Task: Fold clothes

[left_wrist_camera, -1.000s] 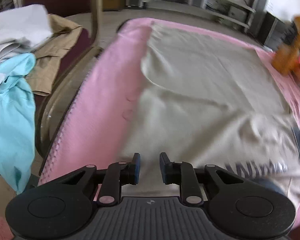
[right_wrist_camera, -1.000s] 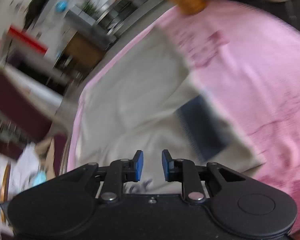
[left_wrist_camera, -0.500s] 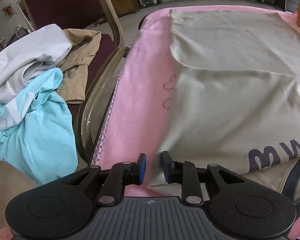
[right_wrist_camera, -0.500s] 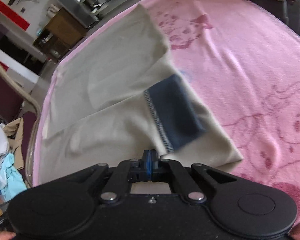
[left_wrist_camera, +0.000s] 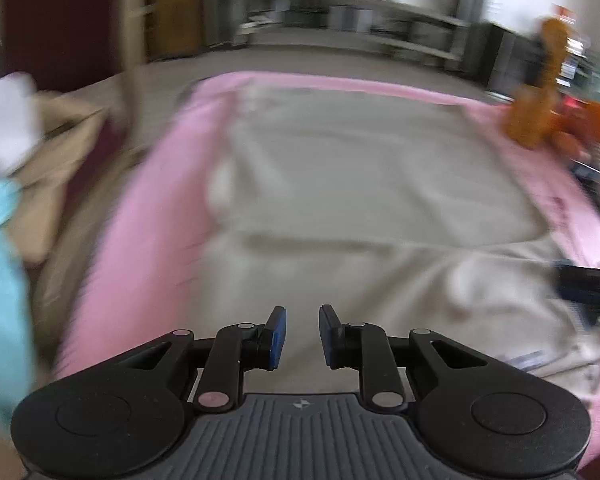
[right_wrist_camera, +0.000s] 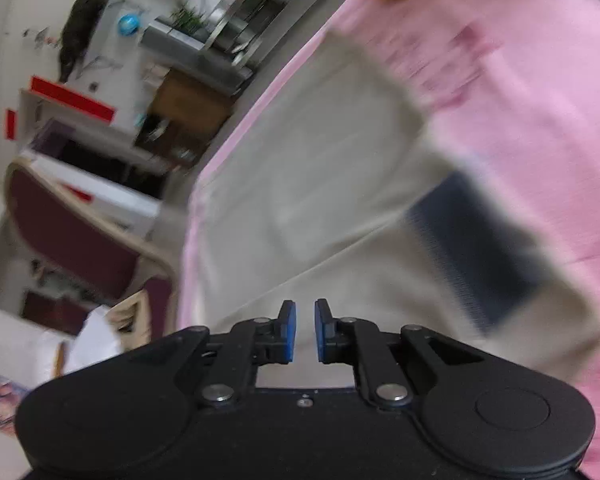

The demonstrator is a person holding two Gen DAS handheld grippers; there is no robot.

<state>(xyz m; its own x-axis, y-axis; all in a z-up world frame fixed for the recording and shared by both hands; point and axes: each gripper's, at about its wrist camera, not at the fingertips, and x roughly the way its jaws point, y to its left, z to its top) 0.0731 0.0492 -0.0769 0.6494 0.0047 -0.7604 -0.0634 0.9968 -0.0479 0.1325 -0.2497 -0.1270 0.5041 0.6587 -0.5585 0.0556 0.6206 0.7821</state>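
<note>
A: Left tongs [left_wrist_camera: 302, 336] are pointing steeply down over the near edge of the garment, blue pads standing a little apart, having just been closing slightly. Nothing is sitting between them; cloth is only showing below the gap.

B: Right tongs [right_wrist_camera: 305, 330] are angling down more shallowly, view rolled sideways. Pads are narrowly parted, having just been opening, and they are gripping nothing. Beige cloth is lying beneath them.

A: Surface: a pink fleece blanket with faint printed figures [left_wrist_camera: 148, 240] is covering the desk. An orange plush toy [left_wrist_camera: 540, 92] is sitting at its far right corner. Both views are blurring.

B: Room: a maroon chair with a pale curved wooden frame [right_wrist_camera: 76, 240] is standing beside the desk. A loose heap of clothes, white, tan and light blue [left_wrist_camera: 4, 184], is piling up on the left in the left view. Grey shelving [left_wrist_camera: 380, 16] is running along the back wall.

A: The task's thing: a beige short-sleeved shirt [left_wrist_camera: 360, 184] is lying flat on the blanket, near part doubled over the far part along a crosswise fold.

B: Its dark navy sleeve cuff [right_wrist_camera: 476, 248] is lying on the cloth, right of my tongs.
</note>
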